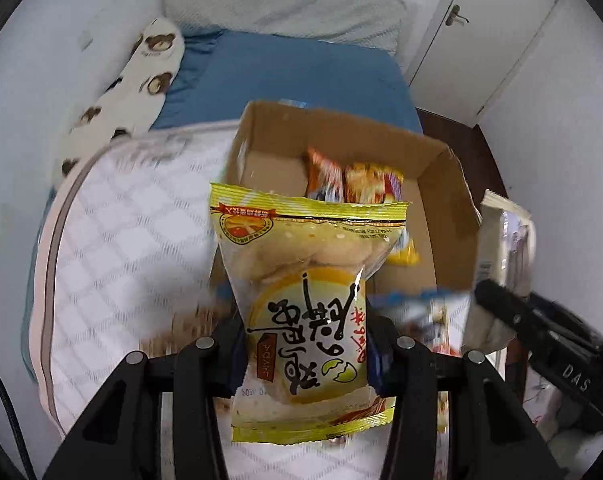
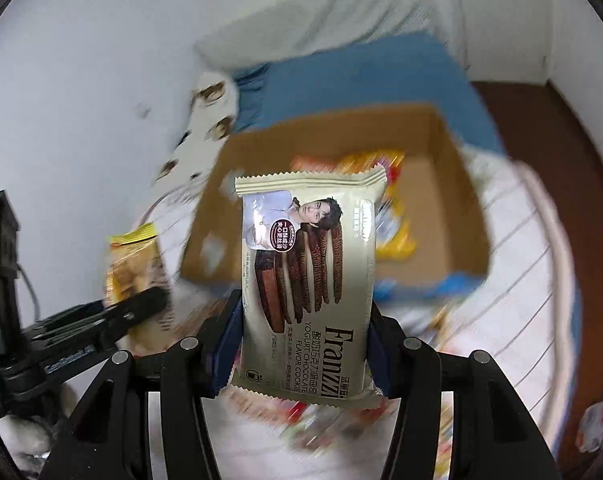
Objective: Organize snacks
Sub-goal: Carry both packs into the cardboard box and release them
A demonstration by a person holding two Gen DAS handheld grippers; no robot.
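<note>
Your left gripper [image 1: 305, 356] clamps one yellow plastic packet of pale cake [image 1: 307, 280] between its two blue pads; the packet stands up past the fingertips, its crimped top edge farthest from you. Your right gripper [image 2: 299, 344] likewise grips one cream-coloured rectangular packet of chocolate cookies [image 2: 307, 280], pinched at both long sides. Beyond both sets of fingers lies one open brown cardboard box [image 1: 445, 184] on the white quilted mattress [image 1: 133, 240]. Inside it, at the far wall, you can count two orange-red snack packets [image 1: 353, 180] side by side, with one yellow packet [image 1: 407, 250] nearer your tongs; motion blur may hide more. Just before the box's near edge lies one blue wrapper [image 1: 417, 304]. In the left wrist view, the cookie packet and right gripper appear to the right of your left fingers.
</note>
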